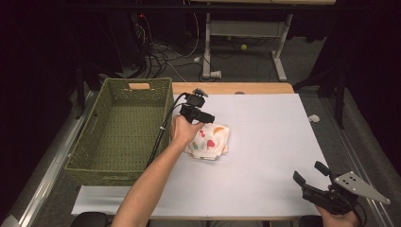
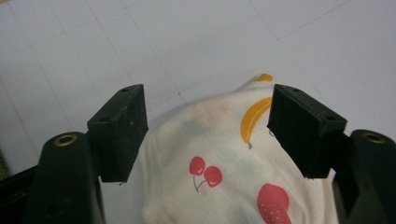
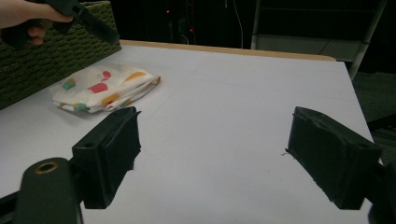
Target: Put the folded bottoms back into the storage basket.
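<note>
Light falls from above onto the white counter (image 1: 265, 142), which glows bright while the room behind sinks into near black; cables and desk legs back there barely show. Shadows are soft and short, a faint one under the folded cloth (image 3: 105, 87). No hard glare anywhere. All three pictures are grainy and slightly soft. In the gripper views the near black fingers (image 2: 119, 130) look blurred and lose detail, and the far edge of the counter bows a little.

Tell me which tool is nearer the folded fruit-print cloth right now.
Left. The left tool hovers directly over the cloth, jaws open. The right tool sits open at the table's near right corner, far from it.
</note>
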`<state>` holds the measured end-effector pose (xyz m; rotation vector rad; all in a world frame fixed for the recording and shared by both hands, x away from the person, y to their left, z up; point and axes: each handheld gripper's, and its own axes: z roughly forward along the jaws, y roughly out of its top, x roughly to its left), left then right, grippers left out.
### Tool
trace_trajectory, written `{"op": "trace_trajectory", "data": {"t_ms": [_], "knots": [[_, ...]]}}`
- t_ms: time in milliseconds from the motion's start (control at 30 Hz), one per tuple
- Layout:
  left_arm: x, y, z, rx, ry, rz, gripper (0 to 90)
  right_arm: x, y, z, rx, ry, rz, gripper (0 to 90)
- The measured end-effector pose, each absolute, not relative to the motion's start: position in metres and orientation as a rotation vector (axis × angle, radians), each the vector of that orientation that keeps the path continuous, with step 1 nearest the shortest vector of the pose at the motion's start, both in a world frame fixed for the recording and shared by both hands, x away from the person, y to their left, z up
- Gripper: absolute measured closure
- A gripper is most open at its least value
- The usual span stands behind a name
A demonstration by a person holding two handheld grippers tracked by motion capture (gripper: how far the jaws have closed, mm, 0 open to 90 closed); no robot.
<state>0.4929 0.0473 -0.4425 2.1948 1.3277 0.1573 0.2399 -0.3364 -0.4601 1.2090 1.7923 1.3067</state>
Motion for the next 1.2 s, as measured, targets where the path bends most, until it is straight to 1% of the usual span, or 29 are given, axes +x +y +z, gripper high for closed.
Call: {"op": "trace_trajectory", "data": {"t_ms": [133, 400, 867, 1033, 1200], "knots": [[0.496, 0.048, -0.452, 2.205, 1.350, 0.130, 25.1, 0.240, -0.336, -0.460, 1.204, 1.795, 1.306, 17.6], [0.500, 0.048, -0.470, 2.207, 1.411, 0.109, 25.1, 0.240, -0.336, -0.460, 1.200, 1.797, 1.306, 17.6], [0.504, 0.052, -0.494, 2.251, 1.467, 0.050, 23.0, 0.240, -0.336, -0.460, 1.194, 1.802, 1.307, 17.6], [0.501, 0.049, -0.496, 2.290, 1.441, 0.080, 24.3, 0.240, -0.335, -0.460, 1.193, 1.804, 1.303, 17.6], [0.496, 0.044, -0.496, 2.335, 1.399, 0.116, 29.3, 0.240, -0.335, -0.460, 1.192, 1.807, 1.302, 17.6]]}}
